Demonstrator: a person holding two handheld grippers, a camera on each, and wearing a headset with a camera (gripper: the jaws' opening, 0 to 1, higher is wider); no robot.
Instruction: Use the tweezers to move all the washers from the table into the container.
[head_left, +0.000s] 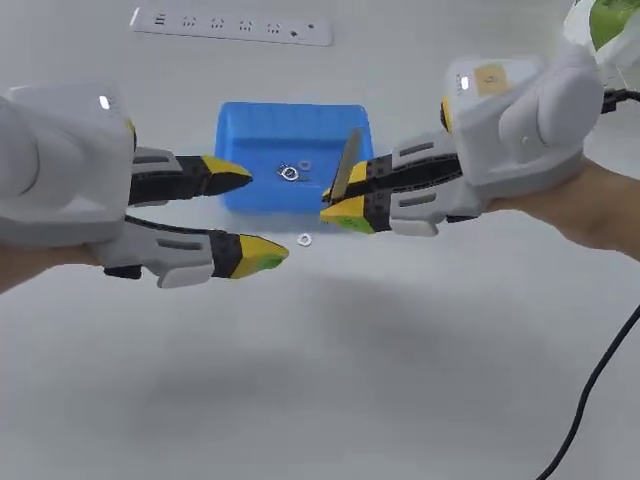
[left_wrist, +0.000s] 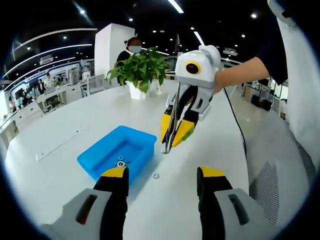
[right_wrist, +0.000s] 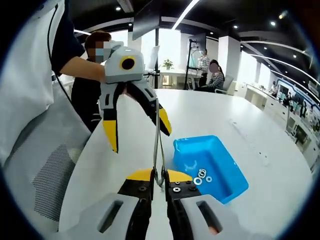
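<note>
Head view, starting from the loose washer (head_left: 304, 240): it's lying flat on the white table (head_left: 330, 370), just in front of the near wall of the blue container (head_left: 250, 130). A few more washers (head_left: 290, 172) are already inside the container, bunched near that same front wall.

The washer isn't touching anything. The right gripper (head_left: 340, 200) hangs right above it in this view, jaws squeezed nearly together on the tweezers (head_left: 346, 162), which stick up across the container. In the left gripper view the tweezers (left_wrist: 170, 127) point down, and their tips end short of the washer (left_wrist: 156, 176), close to the container's corner (left_wrist: 145, 150). Can't tell if the tips are touching the table or have anything pinched.

The left gripper (head_left: 262, 214) is spread wide with nothing in it. In the head view its lower jaw tip sits just left of the washer. From its own camera, the washer shows between its two yellow-tipped jaws.

In the right gripper view the tweezers (right_wrist: 157, 140) rise straight up from the clamped jaws, with the container (right_wrist: 200, 150) off to the right and the left gripper (right_wrist: 139, 136) behind.

A power strip (head_left: 230, 25) lies beyond the container, and a black cable (head_left: 590, 390) trails off at the right.
</note>
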